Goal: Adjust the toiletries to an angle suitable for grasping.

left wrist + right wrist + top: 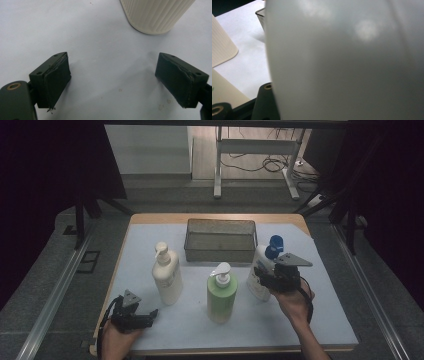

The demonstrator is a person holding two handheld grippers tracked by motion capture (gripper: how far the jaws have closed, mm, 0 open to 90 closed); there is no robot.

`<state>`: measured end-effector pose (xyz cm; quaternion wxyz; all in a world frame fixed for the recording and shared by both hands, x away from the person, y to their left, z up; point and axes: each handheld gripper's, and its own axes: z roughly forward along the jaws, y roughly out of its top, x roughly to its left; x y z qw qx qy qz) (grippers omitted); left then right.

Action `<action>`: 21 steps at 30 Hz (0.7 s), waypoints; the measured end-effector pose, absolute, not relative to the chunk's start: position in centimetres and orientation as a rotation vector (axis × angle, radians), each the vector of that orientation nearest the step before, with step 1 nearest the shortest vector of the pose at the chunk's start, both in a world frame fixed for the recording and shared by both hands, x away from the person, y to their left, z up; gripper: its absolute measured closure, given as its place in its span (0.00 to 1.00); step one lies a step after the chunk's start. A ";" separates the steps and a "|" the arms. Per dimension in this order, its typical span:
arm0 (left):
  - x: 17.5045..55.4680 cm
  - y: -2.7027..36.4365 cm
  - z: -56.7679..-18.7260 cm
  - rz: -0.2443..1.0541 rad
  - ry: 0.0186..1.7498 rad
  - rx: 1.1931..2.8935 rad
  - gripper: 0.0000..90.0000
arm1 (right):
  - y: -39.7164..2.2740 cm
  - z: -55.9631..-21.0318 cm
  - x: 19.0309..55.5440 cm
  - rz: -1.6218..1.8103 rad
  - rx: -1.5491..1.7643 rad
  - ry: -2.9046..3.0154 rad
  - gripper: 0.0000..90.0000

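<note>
On the table's right side, in the high view, the right gripper [263,276] is at the white bottle w/ blue cap [261,270], which stands upright just right of the wire basket's front corner. The person's right hand [295,300] holds the gripper from below, its grey three-cornered plate on top. In the right gripper view the bottle's pale wall [347,62] sits very close, right against the near black jaw at bottom left; the jaws sit around the bottle partway closed, but whether the pads actually press on it can't be told. No label or writing is readable on that wall.

Left gripper [150,316] rests low near the front left edge of the table, well apart from the bottles, held by the left hand [117,335]. In the left gripper view its jaws are spread wide w/ nothing between them, just the white mat [100,50]. The ribbed base of the cream pump bottle [155,15] shows ahead, not touching.

Cream pump bottle [166,275] stands left of centre, the green pump bottle [222,295] at centre front. Grey wire basket [220,254] sits behind them. Brand text on the bottles is too small to read.
</note>
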<state>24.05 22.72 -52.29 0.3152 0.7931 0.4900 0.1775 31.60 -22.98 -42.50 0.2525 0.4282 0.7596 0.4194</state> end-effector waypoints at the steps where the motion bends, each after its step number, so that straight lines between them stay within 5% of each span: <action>1: 24.1 22.7 -52.3 0.468 1.291 2.090 0.14 | -23.0 -42.4 31.5 1.136 1.162 2.071 0.45; 21: 24.1 22.7 -52.3 0.467 1.291 2.089 0.14 | -23.0 -39.9 30.7 1.194 1.141 2.129 0.45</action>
